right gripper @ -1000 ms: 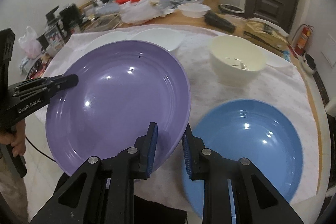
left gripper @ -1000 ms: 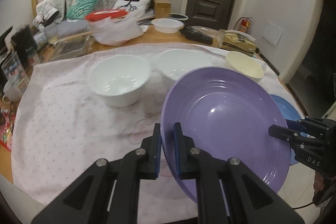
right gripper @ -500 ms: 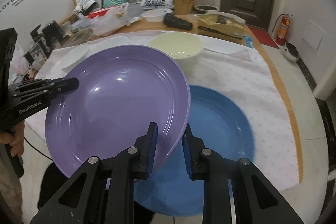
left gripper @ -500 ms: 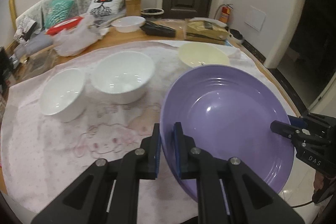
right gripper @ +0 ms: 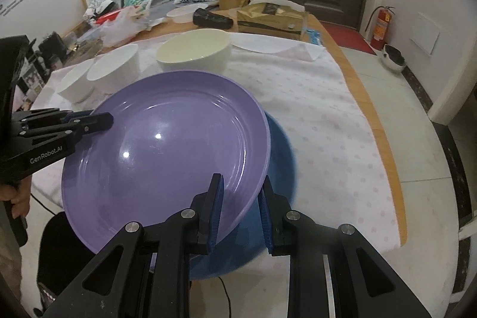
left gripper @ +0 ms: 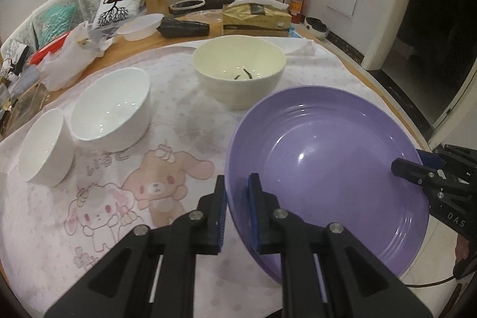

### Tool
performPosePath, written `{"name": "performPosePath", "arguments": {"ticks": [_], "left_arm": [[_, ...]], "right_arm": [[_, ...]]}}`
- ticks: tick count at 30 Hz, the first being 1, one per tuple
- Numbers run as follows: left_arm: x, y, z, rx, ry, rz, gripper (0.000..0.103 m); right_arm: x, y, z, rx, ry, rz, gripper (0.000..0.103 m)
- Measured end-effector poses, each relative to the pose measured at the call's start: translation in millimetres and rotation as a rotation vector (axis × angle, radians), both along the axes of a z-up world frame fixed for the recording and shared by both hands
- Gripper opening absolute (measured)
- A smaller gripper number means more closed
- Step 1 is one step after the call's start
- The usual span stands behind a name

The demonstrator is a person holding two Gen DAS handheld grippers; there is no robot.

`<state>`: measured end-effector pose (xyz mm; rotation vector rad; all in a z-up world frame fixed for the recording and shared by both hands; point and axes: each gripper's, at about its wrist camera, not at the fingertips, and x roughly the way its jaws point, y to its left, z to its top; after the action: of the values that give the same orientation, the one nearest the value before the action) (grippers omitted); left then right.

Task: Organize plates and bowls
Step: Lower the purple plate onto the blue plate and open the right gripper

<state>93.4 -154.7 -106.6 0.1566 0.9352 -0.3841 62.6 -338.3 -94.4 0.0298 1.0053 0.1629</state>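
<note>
Both tools are clenched on opposite rims of the purple plate [right gripper: 167,151]: left tool [left gripper: 237,209] and right tool [right gripper: 240,210] share the load to keep it level. It hovers at frame centre over the blue plate [right gripper: 280,169], probably for stacking.

The cream bowl [left gripper: 238,70] stands on the tablecloth [left gripper: 167,121]. To its left sit the wide bowl [left gripper: 111,112] and, just beyond that, the small bowl [left gripper: 44,148], touching or nearly so. Behind the cream bowl lies a box [left gripper: 256,18]. In front of it, the upper plate [right gripper: 167,151] overlaps a lower plate [right gripper: 283,157].
</note>
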Motion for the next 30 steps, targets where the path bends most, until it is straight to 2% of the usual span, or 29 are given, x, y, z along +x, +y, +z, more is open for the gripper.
{"name": "performPosePath", "arguments": {"ticks": [12,25,30], "left_arm": [[3,-12,-10,0.079,-0.008,-0.038,0.013],[6,-16,-16,0.112,0.003,-0.062,0.013],[7,-17,-16,0.128,-0.006,-0.069,0.013]], "right_arm": [[-1,7,-4,-0.086,0.014,0.008,0.018],[1,15,-9,-0.162,0.052,0.031,0.021],[1,24,-11,-0.243,0.046,0.064,0.024]]}}
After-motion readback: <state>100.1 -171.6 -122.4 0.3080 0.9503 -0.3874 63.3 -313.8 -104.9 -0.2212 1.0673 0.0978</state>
